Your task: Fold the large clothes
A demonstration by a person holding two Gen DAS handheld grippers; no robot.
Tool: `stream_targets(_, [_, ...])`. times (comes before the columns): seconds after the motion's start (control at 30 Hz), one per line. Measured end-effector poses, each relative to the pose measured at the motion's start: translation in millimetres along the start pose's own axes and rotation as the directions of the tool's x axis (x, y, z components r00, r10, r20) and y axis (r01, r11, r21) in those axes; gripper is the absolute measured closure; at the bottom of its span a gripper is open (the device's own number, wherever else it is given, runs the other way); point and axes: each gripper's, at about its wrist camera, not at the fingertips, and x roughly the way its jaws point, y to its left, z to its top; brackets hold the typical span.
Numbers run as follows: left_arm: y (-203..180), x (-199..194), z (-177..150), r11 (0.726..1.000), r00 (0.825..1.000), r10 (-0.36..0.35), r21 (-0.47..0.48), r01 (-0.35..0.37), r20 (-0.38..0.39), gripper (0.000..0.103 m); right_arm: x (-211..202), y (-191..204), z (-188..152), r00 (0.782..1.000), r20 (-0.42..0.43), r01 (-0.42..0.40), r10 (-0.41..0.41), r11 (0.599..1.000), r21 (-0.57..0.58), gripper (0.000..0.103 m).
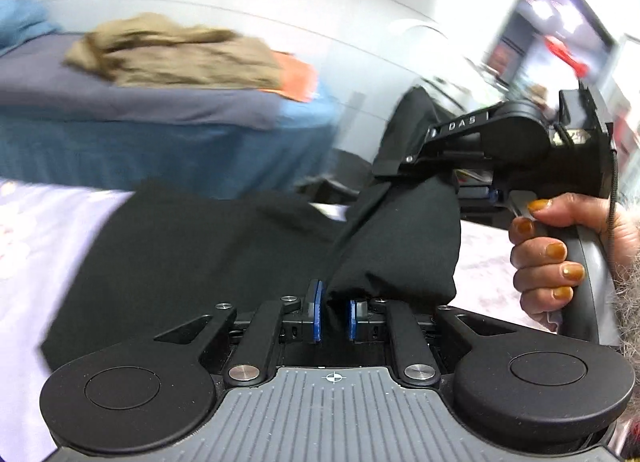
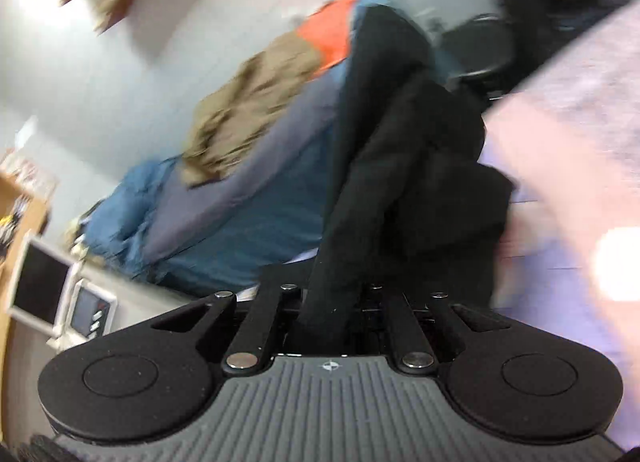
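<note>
Both claws are up off the bed and the black garment [image 1: 224, 262] hangs between them. The left claw [image 1: 334, 316] has its blue pads [image 1: 317, 314] set partly apart with a bunched fold of the black cloth wedged in the gap, pressed on both sides, so it grips the garment. From there the cloth climbs up and to the right as a thick, soft ridge to the right claw [image 1: 394, 166], seen side-on in the left wrist view with a hand [image 1: 560, 250] wrapped round its grey handle; its black fingers are shut tight on the garment's upper edge. So the long axis of the lifted part runs slantwise from low left claw to high right claw, while the rest of the garment spreads flat and wide to the left over the pale lilac bedsheet [image 1: 36, 246]. In the right wrist view the right claw [image 2: 340, 302] is buried under the cloth: a narrow black strip [image 2: 332, 262] runs straight out from between the fingers, then widens into heavy, matte, crumpled folds. The fabric looks thick and smooth, no sheen. Behind stands a blue-covered bed [image 1: 160, 142] with a rumpled tan cloth [image 1: 176, 54] and an orange piece [image 1: 298, 78] on top, all blurred.
</note>
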Motion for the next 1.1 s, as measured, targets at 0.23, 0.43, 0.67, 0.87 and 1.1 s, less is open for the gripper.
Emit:
stream_targets(0.23, [82, -6, -23, 0.984, 0.992, 0.115, -0.133, -0.121, -0.053, 0.054, 115, 91, -37, 0.992, -0.122, 0.019, -0.034, 0.992, -0.122, 0.091])
stream_targets(0.43, [128, -3, -38, 0.965, 0.986, 0.148, -0.207, -0.162, -0.082, 0.054, 185, 123, -75, 0.970, -0.208, 0.080, -0.123, 0.976, -0.202, 0.091])
stream_targets(0.67, [168, -2, -57, 0.934, 0.977, 0.169, -0.295, -0.201, -0.129, 0.055, 237, 144, -105, 0.949, -0.280, 0.072, -0.143, 0.966, -0.248, 0.091])
stream_targets(0.87, [185, 8, -70, 0.919, 0.972, 0.162, -0.333, -0.212, -0.173, 0.050, 264, 145, -133, 0.930, -0.316, 0.094, -0.190, 0.951, -0.295, 0.090])
stream_targets(1.1, [201, 0, -69, 0.897, 0.970, 0.133, -0.392, -0.205, -0.202, 0.020, 275, 145, -142, 0.914, -0.371, 0.044, -0.161, 0.951, -0.305, 0.050])
